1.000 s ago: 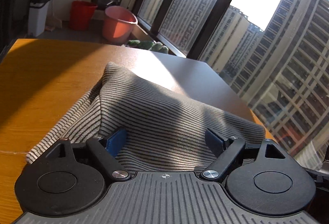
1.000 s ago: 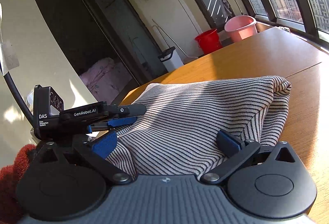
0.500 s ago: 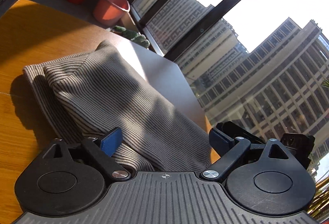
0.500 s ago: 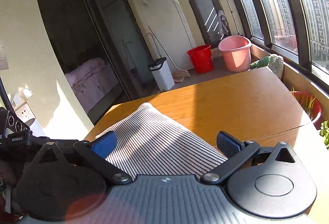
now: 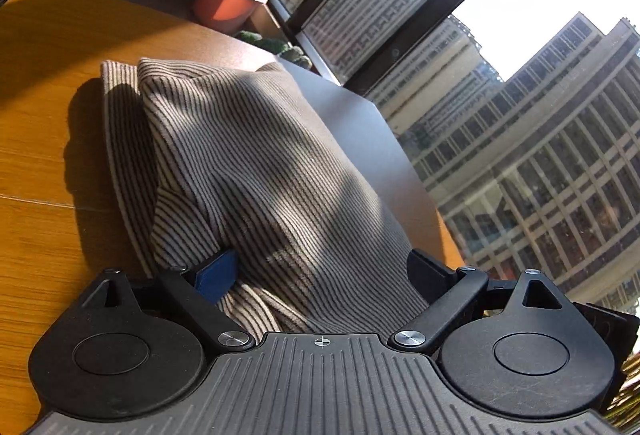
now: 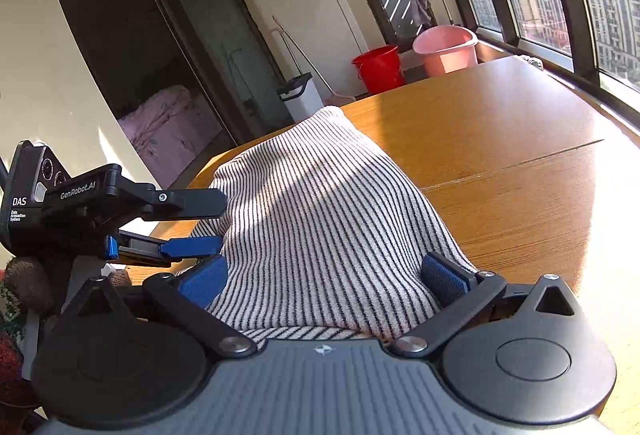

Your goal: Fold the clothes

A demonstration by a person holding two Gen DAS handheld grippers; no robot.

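Sunlit wooden bench (image 6: 520, 139) by tall windows carries the striped garment (image 5: 256, 163). Both hand-held grippers gape over it: left (image 5: 320, 271), right (image 6: 324, 275). Only the right view shows the bedroom doorway (image 6: 160, 75).

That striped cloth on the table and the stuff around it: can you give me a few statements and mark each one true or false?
1. The striped garment lies on a wooden table. True.
2. Both buckets on the floor are blue. False: one is a red bucket, the other a pink bucket.
3. The left gripper has its jaws wide apart. True.
4. The garment is plain white. False: it has thin dark stripes.
5. Tall buildings show through the window. True.
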